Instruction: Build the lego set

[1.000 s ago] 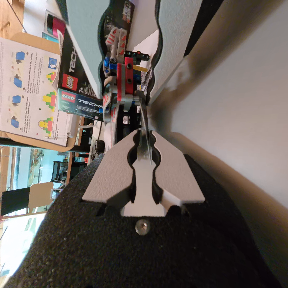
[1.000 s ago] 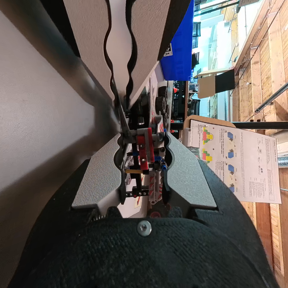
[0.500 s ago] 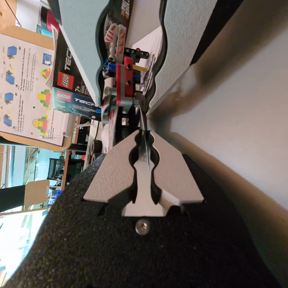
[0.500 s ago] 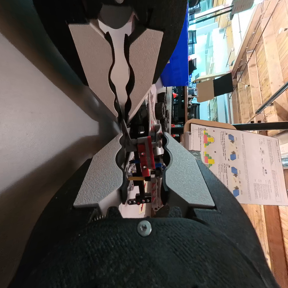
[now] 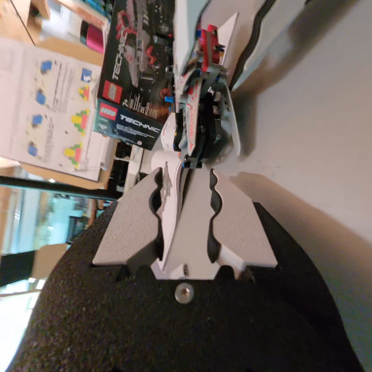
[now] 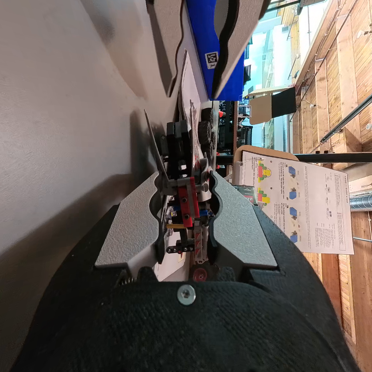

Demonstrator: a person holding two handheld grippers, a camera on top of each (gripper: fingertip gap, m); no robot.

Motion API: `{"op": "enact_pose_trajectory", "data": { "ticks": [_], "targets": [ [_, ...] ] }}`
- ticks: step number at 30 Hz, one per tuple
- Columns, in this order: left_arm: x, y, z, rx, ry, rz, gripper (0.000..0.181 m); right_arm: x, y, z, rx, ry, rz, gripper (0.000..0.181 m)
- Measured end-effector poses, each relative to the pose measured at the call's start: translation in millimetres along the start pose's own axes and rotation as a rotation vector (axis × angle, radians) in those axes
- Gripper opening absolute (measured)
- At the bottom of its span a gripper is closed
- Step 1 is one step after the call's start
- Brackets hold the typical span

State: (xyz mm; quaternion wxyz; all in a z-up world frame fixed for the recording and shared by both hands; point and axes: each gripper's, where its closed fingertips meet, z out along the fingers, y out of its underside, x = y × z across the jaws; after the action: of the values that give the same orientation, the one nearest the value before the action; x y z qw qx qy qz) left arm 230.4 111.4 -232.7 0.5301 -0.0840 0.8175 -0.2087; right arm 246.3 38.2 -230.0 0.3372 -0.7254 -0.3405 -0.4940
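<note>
The lego model [image 6: 189,203] is a partly built vehicle with a red beam, grey and white panels and black parts. My right gripper [image 6: 184,177] is shut on it around the red beam. A thin grey panel [image 6: 155,145] sticks out of the model on the table side. My left gripper [image 5: 185,173] is open and empty, a short way back from the model [image 5: 201,104]. The grey panel [image 5: 231,120] shows free on the model. The right gripper [image 5: 211,40] shows beyond it, and the open left gripper [image 6: 191,94] at the top of the right wrist view.
The white table [image 5: 302,141] runs along one side. An instruction booklet [image 5: 171,201] lies under my left fingers. The black lego box [image 5: 130,90] and a printed sheet on a clipboard [image 5: 50,110] stand behind. A blue bin [image 6: 211,60] and loose black wheels [image 6: 207,130] lie farther off. The grippers' ends are close to 8 centimetres from one another.
My left gripper was shut on the thin grey panel; it has opened, let go and drawn back from the model. The right gripper still holds the model.
</note>
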Motion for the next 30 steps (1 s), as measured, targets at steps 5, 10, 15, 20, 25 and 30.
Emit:
{"op": "enact_pose_trajectory", "data": {
  "ticks": [5,10,15,20,25,30],
  "targets": [
    [5.5,1.4,32.9,-0.013,-0.024,0.228,0.062,2.1,0.3,-3.1,0.004,0.002,0.014,0.043],
    [15.4,-18.4,48.1,0.098,0.027,0.291,0.050,1.9,0.2,-5.1,0.016,0.003,0.020,0.043],
    [16.1,-22.4,53.3,0.120,-0.001,0.240,0.041,1.0,1.2,-4.6,0.018,0.007,0.018,0.043],
    [15.5,-22.0,53.7,0.134,-0.036,0.269,0.041,-0.2,0.9,-2.5,0.021,0.020,0.016,0.044],
    [14.5,-20.7,53.8,0.146,-0.037,0.257,0.041,0.2,-0.1,0.8,0.009,0.044,0.013,0.044],
    [11.5,-17.5,54.2,0.132,-0.073,0.281,0.042,-0.5,0.5,6.9,-0.019,0.086,-0.018,0.045]
  ]
}}
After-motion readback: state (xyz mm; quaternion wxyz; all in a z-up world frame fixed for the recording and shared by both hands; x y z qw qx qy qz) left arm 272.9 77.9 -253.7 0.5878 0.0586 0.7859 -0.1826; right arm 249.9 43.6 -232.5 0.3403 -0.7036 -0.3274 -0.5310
